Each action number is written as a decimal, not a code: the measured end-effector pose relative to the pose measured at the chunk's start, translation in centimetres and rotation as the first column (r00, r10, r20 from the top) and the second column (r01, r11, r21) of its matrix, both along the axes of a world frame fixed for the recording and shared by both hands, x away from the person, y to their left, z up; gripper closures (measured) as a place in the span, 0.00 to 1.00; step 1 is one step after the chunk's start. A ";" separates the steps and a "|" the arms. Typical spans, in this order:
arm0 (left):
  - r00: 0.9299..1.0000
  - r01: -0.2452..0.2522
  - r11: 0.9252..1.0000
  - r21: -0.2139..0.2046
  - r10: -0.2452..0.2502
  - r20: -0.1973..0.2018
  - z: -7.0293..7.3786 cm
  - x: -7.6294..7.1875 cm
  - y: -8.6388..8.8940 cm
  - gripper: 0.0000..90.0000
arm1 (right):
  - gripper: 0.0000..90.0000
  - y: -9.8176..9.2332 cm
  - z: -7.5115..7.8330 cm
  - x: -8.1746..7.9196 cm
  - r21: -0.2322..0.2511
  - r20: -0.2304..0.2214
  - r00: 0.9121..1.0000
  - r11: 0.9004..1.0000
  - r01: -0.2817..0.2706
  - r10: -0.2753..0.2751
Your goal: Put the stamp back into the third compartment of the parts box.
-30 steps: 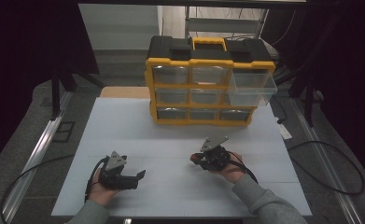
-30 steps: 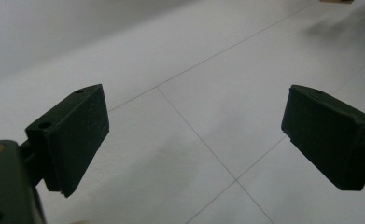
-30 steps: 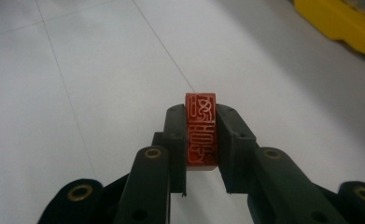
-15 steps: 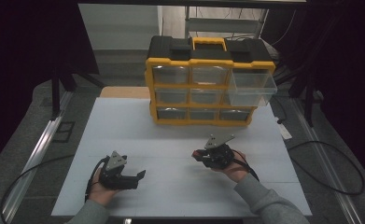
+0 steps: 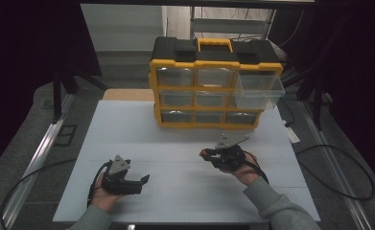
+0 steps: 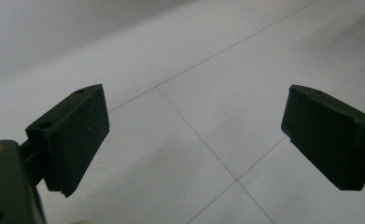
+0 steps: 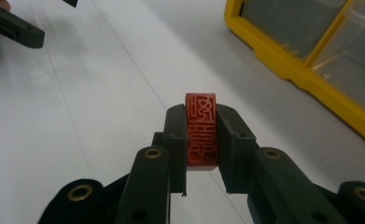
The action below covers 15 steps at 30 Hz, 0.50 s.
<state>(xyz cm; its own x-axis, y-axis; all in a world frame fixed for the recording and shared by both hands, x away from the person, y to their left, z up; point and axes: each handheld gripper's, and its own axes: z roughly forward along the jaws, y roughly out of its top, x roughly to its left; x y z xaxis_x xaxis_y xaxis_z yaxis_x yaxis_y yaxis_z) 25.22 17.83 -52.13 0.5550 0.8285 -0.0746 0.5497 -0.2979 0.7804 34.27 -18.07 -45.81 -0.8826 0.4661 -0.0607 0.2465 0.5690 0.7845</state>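
The right gripper clamps a red rectangular carved stamp; the left gripper gapes over smooth white table.

Drawer cabinet sits at the far edge of the worktop, roughly centred. Its top-right drawer is pulled out toward the near side. Right tongs are in front of the cabinet, right of centre, clamped on a stamp block held off the worktop. Left tongs are at the near-left, well apart from the right tongs, jaws wide with only worktop between them.
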 end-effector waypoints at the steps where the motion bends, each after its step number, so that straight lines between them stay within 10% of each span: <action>1: 1.000 0.000 1.000 -0.001 0.000 0.000 0.0 0.0 0.0 0.09 | 0.83 -0.1 0.1 0.0 0.004 0.003 1.000 1.000 0.002 -0.002; 15: 1.000 0.002 1.000 0.001 -0.002 0.002 0.0 0.0 0.0 0.09 | 0.83 -1.0 1.7 0.0 0.047 0.034 0.999 0.999 0.024 -0.026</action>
<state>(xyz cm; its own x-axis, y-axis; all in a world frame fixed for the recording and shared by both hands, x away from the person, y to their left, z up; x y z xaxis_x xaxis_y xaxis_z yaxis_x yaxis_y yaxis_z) 25.22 17.85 -52.12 0.5565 0.8277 -0.0722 0.5475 -0.3000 0.7812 34.23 -19.03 -44.13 -0.8683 0.4913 -0.0689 0.2322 0.5252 0.8187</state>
